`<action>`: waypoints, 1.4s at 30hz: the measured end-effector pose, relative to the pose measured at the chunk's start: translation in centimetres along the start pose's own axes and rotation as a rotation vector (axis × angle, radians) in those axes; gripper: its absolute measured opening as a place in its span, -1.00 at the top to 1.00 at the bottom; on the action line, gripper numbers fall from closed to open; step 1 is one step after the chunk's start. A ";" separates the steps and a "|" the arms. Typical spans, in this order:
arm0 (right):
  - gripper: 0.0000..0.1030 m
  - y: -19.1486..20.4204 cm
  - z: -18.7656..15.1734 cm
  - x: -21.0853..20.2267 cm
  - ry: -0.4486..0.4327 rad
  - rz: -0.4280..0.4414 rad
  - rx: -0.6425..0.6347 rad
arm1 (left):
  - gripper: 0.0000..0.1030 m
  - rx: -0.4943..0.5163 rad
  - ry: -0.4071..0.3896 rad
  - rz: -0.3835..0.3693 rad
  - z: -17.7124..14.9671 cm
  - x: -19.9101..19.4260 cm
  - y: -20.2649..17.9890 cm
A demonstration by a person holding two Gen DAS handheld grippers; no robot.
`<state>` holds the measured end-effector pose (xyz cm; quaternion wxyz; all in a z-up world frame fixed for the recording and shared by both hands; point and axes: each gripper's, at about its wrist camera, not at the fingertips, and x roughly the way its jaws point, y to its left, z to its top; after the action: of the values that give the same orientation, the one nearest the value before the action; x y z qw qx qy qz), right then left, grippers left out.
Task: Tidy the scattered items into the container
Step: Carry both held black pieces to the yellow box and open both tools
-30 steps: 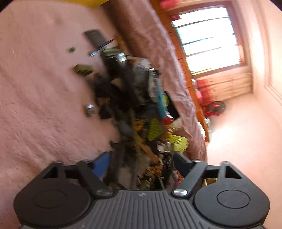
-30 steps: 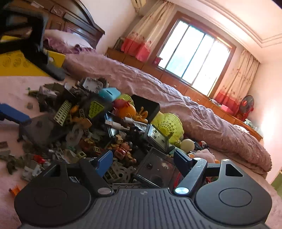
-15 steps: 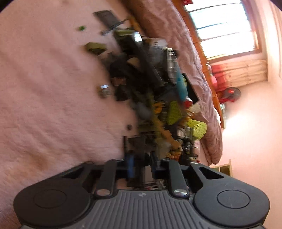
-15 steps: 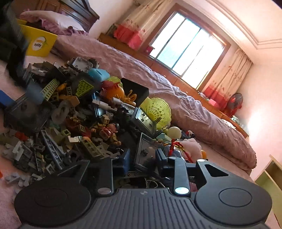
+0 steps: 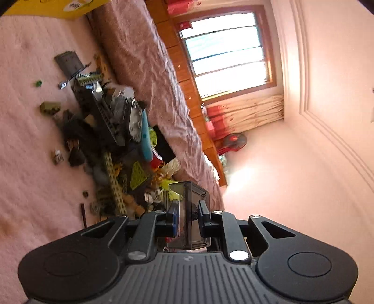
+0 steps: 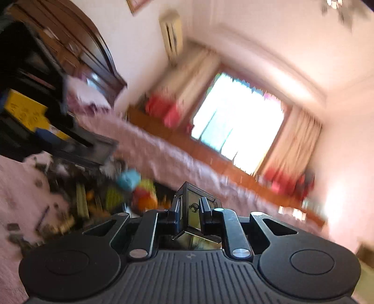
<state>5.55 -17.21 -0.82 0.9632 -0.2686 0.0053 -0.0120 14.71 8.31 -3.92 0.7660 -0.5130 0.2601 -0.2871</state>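
My left gripper (image 5: 187, 216) is shut on a dark see-through plastic box (image 5: 190, 205) and holds it above the pink carpet. My right gripper (image 6: 189, 210) is shut on a similar dark see-through box (image 6: 189, 198), lifted off the floor. A pile of toy bricks and parts (image 5: 112, 145) lies on the carpet beside the bed; it shows blurred in the right wrist view (image 6: 98, 201). A yellow container (image 5: 53, 8) sits at the top left edge. In the right wrist view the yellow container (image 6: 25, 112) shows partly behind the other gripper (image 6: 30, 77).
A bed with a mauve cover (image 5: 149, 77) runs along the pile. A wooden ledge, a window (image 5: 226, 46) and a red fan (image 5: 233, 141) lie beyond it. Small loose pieces (image 5: 50, 107) lie on the pink carpet (image 5: 28, 163). The right wrist view is motion-blurred.
Both grippers closed on dark see-through boxes from the pile and lifted them. Both views swung upward, away from the pile.
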 end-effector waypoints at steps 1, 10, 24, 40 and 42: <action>0.66 0.1 0.1 0.0 -0.005 0.009 -0.003 | 0.67 0.001 -0.009 0.000 0.1 -0.2 0.0; 0.66 -1.5 1.5 -2.0 -0.010 0.123 0.211 | 0.67 0.418 -0.220 0.150 -1.6 -4.2 -5.3; 0.66 0.9 7.6 -12.5 -0.310 0.496 0.364 | 0.67 0.905 -0.620 0.585 -12.9 -26.1 -13.4; 0.41 9.3 23.8 -1.8 -0.425 0.572 0.399 | 0.19 0.980 -0.715 0.811 4.8 -32.8 -15.3; -0.78 12.3 25.8 2.6 -0.403 0.567 0.386 | -0.65 0.899 -0.643 0.841 10.8 -32.2 -13.2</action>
<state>8.87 6.62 14.87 0.9428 -0.0678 -0.1122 0.3064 -2.65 33.87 15.43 0.9894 -0.0612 0.0528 0.1204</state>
